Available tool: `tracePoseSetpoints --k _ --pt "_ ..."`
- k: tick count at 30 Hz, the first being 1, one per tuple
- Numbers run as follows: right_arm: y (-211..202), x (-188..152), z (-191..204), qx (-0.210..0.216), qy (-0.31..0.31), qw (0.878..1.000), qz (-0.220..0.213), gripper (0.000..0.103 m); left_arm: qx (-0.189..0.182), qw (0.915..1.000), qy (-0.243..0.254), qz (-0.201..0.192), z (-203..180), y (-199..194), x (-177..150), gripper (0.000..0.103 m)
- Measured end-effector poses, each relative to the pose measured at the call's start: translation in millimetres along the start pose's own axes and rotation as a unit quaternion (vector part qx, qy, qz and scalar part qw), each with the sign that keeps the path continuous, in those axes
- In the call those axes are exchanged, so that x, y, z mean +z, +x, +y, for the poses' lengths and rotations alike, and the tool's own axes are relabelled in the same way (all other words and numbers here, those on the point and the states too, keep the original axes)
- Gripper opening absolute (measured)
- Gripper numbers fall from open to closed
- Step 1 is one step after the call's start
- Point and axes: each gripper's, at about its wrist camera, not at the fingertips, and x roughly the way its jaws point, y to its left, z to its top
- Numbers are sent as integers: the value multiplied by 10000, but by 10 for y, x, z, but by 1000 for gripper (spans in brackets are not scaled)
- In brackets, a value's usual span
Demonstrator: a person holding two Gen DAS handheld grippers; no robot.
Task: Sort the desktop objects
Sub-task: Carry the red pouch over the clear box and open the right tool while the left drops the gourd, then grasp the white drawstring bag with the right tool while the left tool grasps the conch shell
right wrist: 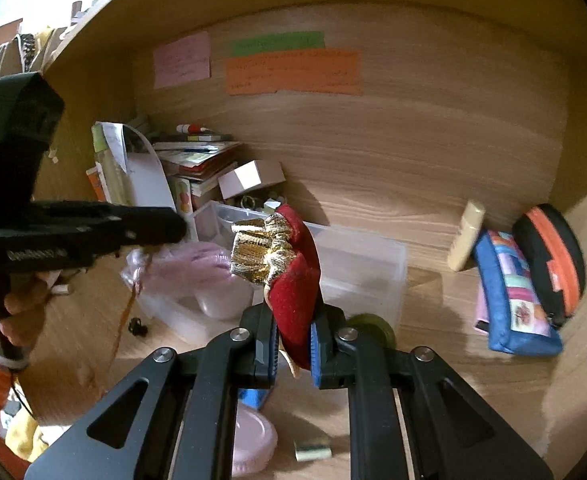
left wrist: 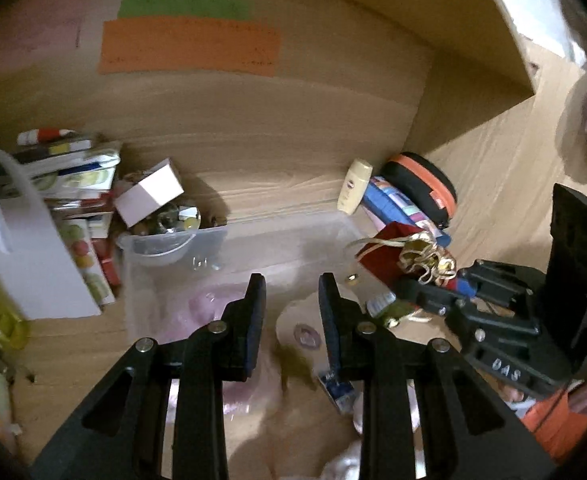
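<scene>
Red velvet, gathered at the neck with gold ribbon, is what is pinched between the pads of the right gripper: a small drawstring pouch, held clear of the wooden desk and standing upright out of the jaws. In the left wrist view the same pouch is seen raised just beside the right end of the clear plastic bin. The left gripper is seen with its jaws narrowly parted and nothing gripped between them; it hangs over the bin and the pinkish, blurred items below. The step in hand is judged to be the carrying of the pouch toward its sorting place, most likely the bin, though that cannot be settled from these views. The next move would call for the pouch to be brought over the chosen container, lowered, and let go only once the loose ribbon ends are clear of the rim. The pouch looks soft and plump, its fabric dented where it is squeezed, its gold trim crinkled and shiny. A cream bottle, a blue patchwork case and a black-and-orange case lie well apart at the right wall.
</scene>
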Motion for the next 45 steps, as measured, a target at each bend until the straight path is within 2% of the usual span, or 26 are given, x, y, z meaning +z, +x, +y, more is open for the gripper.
tracePoseSetpoints --k 3,7,11,14,16,19,20,24,28,30,33,38,45 --pt "168 -25 -3 112 29 9998 131 11 -117 9998 -57 177 8 199 -32 27" --pt "312 -104 5 202 -13 9995 244 11 -58 9994 -14 328 34 334 -95 27" --pt "393 -141 -27 297 0 9989 358 13 -112 9994 -50 331 77 315 -112 27" --pt "416 -157 -29 129 -75 9991 394 13 -75 9996 -6 269 58 286 -116 27" --pt "441 -150 -35 103 -60 9990 428 16 -53 9997 29 244 37 278 -108 27" --pt "464 -141 -21 24 -96 9990 436 28 -21 9997 63 215 20 273 -97 27" --pt "448 -138 -5 10 -128 9991 402 32 16 9998 70 193 17 258 -92 30" --pt "358 -108 78 -170 -309 9991 242 41 71 9999 62 101 6 169 -63 32" --pt "187 -79 153 -354 -438 9984 4 52 169 9997 139 -112 -22 -8 -54 43" --pt "69 -79 185 -481 -487 9976 -129 62 296 9990 224 -240 -48 -125 -75 50" --pt "-82 -99 224 -677 -536 9959 -287 72 472 9976 307 -406 -64 -289 -117 59" --pt "-271 -178 245 -779 -434 9955 -321 77 770 9951 231 -580 -1 -524 -229 77" --pt "-456 -418 374 -739 -359 9964 -224 80 1322 9891 66 -651 137 -790 -535 90"
